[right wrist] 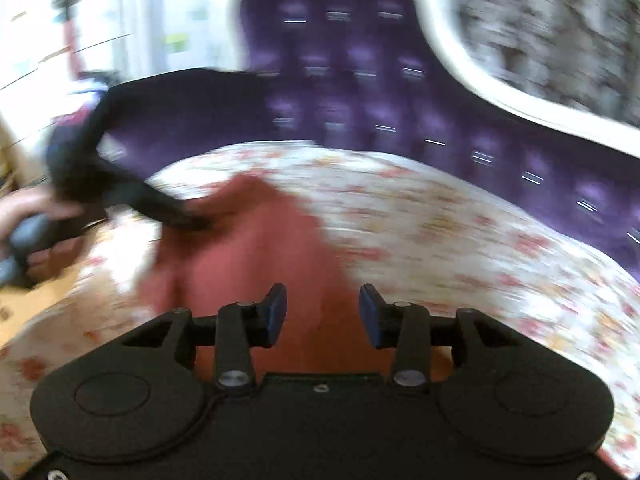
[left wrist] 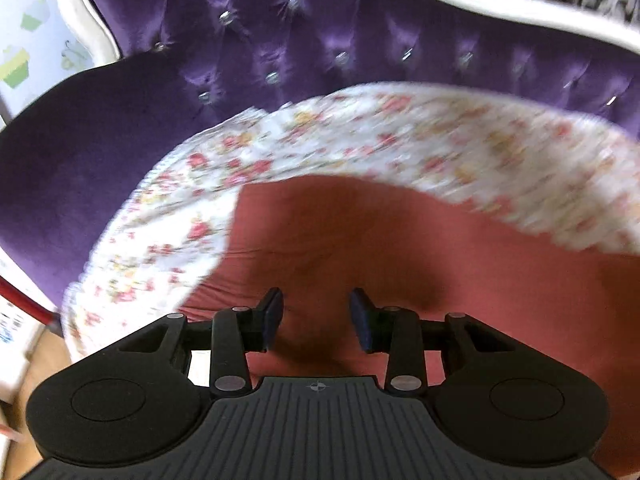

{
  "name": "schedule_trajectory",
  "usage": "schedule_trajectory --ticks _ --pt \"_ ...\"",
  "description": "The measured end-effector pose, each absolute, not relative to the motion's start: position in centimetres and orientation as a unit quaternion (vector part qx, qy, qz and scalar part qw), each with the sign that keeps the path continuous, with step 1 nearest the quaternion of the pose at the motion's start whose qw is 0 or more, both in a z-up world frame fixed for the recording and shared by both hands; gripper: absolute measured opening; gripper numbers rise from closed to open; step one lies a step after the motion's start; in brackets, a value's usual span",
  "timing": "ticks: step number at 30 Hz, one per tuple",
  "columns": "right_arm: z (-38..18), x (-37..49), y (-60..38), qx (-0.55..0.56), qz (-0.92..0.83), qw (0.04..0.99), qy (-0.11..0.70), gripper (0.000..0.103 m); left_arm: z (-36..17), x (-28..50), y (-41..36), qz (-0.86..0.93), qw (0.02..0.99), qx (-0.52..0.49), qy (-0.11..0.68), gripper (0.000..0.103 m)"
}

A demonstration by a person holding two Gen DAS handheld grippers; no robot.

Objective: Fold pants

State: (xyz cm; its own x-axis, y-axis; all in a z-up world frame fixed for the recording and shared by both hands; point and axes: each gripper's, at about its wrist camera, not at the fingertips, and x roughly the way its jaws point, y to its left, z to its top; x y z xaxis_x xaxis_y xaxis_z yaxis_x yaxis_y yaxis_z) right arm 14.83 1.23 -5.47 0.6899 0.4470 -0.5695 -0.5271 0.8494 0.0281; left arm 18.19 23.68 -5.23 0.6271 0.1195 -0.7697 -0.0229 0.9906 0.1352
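Right tongs gape, released, above the pants; left tongs half-open, empty too. Only the right view shows a hand, left of frame.

no readable text, labels or numbers

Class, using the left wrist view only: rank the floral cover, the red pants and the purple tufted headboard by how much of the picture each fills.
1. Purple tufted headboard and floral cover: too alike to rank.
2. Red pants: apparently smallest, though partly hidden by the gripper.
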Motion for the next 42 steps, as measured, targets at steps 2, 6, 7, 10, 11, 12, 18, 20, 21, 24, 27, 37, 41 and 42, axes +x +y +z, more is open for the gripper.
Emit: schedule_trajectory --ticks 2,6,7,10,11,12,18,20,21,24,27,37,41,42 --pt "-5.5 17.2 -1.0 -0.031 0.249 0.919 0.304 0.050 -4.8 17.7 22.2 0.021 0.904 0.044 0.424 0.036" --pt "-6.3 20.9 -2.0 0.000 0.259 0.903 0.342 0.050 -6.1 17.3 19.7 -0.013 0.896 0.020 0.444 0.036" --pt "-6.7 21.2 -1.9 -0.001 0.263 0.901 0.346 0.050 -6.5 17.2 19.3 -0.007 0.893 0.020 0.449 0.036" --pt "-8.3 21.2 -1.0 -0.019 0.273 0.894 0.355 0.048 -8.6 17.0 19.1 0.008 0.882 0.010 0.471 0.036" --pt "-8.9 20.8 -0.9 -0.030 0.272 0.893 0.357 0.046 -9.2 16.8 19.4 0.012 0.884 -0.001 0.467 0.036" --pt "-9.4 20.3 -0.6 -0.036 0.272 0.892 0.358 0.044 -9.3 16.5 19.7 0.013 0.889 -0.009 0.457 0.036" --pt "-11.3 17.3 -0.6 -0.048 0.273 0.896 0.348 0.044 -9.9 15.1 18.8 0.031 0.909 0.001 0.416 0.037" --pt "-10.6 17.5 -1.0 -0.034 0.273 0.896 0.348 0.044 -9.8 15.3 18.6 0.035 0.909 0.006 0.415 0.038" --pt "-10.2 17.7 -1.1 -0.026 0.273 0.899 0.342 0.043 -9.7 15.4 18.6 0.035 0.909 0.002 0.414 0.038" --pt "-8.9 18.3 -1.3 -0.015 0.277 0.905 0.324 0.039 -9.6 15.4 19.2 0.031 0.910 -0.017 0.414 0.038" --pt "-8.9 19.6 -0.6 -0.020 0.297 0.889 0.348 0.029 -9.8 15.2 19.2 0.032 0.910 -0.021 0.412 0.038" --pt "-9.9 20.9 0.4 -0.021 0.315 0.872 0.373 0.025 -9.7 15.1 19.4 0.028 0.911 -0.033 0.409 0.039" --pt "-10.3 20.8 1.3 -0.038 0.317 0.868 0.381 0.020 -9.7 15.1 19.4 0.028 0.912 -0.040 0.407 0.041" --pt "-10.4 20.8 1.5 -0.044 0.316 0.867 0.383 0.014 -9.7 15.0 19.4 0.028 0.912 -0.038 0.407 0.041"
